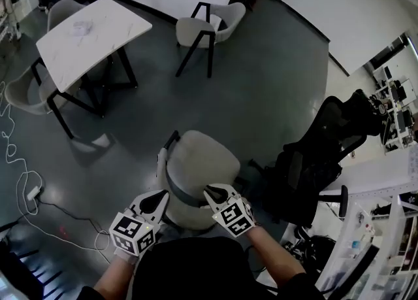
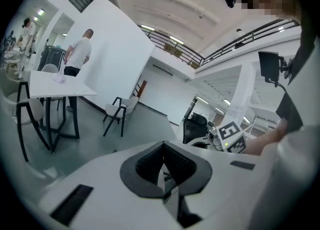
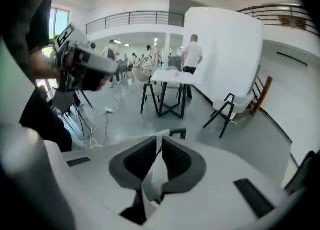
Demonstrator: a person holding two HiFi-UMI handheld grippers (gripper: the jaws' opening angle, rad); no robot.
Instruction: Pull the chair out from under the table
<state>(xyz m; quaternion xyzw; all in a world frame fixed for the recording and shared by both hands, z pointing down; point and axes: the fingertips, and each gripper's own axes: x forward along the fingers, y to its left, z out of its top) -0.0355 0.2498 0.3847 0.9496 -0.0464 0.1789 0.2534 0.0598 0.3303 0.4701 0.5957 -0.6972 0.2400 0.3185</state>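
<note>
A beige chair (image 1: 202,161) with black legs stands alone on the dark floor just in front of me, well away from the white marble-topped table (image 1: 91,31) at the upper left. My left gripper (image 1: 160,195) hovers at the chair's near left edge, and its pads (image 2: 152,166) meet with nothing between them. My right gripper (image 1: 210,192) is above the chair's near right edge. Its jaws are drawn almost together with only a thin slit, gripping nothing; the chair's black arm tip (image 3: 178,133) shows just beyond them.
A black office chair (image 1: 313,161) stands close on the right beside a cluttered white desk (image 1: 385,181). Another beige chair (image 1: 209,27) stands farther ahead, and one (image 1: 19,93) is tucked at the table's left. Cables (image 1: 26,187) trail on the floor at left. A person (image 2: 79,53) stands beyond the table.
</note>
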